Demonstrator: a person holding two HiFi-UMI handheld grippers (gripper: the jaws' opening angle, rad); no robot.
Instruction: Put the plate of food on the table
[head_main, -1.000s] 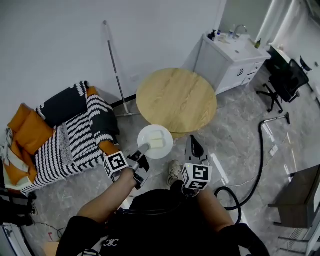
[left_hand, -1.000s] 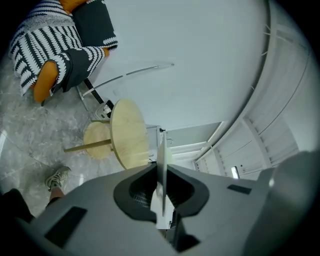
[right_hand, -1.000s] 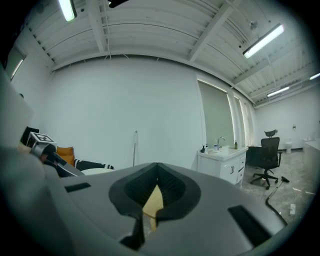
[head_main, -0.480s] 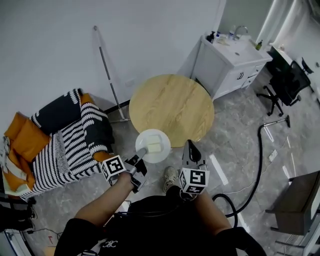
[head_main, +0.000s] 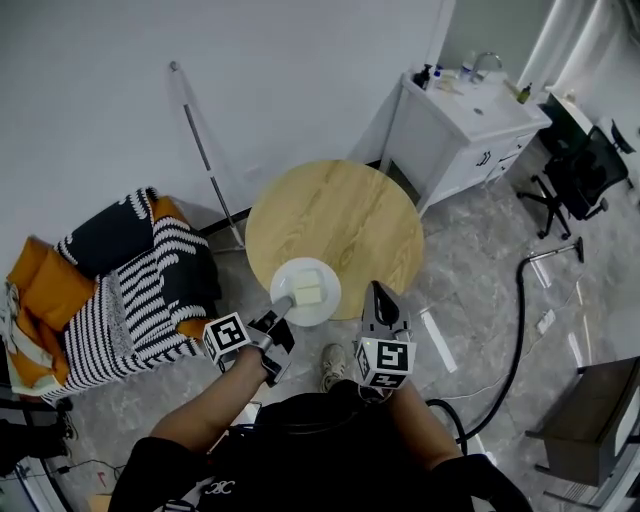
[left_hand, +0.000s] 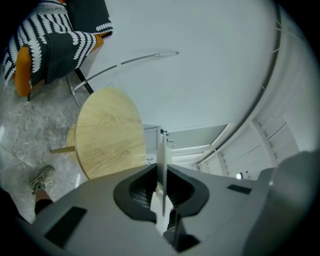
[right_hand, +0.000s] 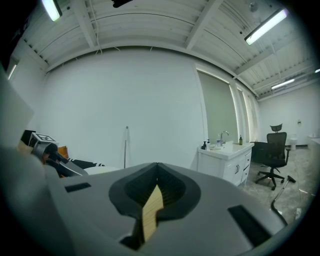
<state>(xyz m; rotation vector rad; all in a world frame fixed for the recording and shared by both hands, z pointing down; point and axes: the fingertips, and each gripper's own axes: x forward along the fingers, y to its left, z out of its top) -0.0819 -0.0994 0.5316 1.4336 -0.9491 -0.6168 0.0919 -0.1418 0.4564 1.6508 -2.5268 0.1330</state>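
Far left, against the wall: an armchair draped in black-and-white stripes over orange. Just right of it, leaning on the wall, a thin pole. Lower down, the left gripper, jaws clamped on the near rim of a white plate. Seen edge-on between the pads in the left gripper view. On the plate, a pale block of food. Held level over the near edge of the round wooden table; touching the top or not, impossible to tell. Just right of the plate, the right gripper, jaws closed together on nothing, tips pointing toward the table. Below, between the two grippers, a shoe on the grey floor. Farther right, a white vanity cabinet with a sink. Then a black hose curling across the floor, and a black office chair at far right.
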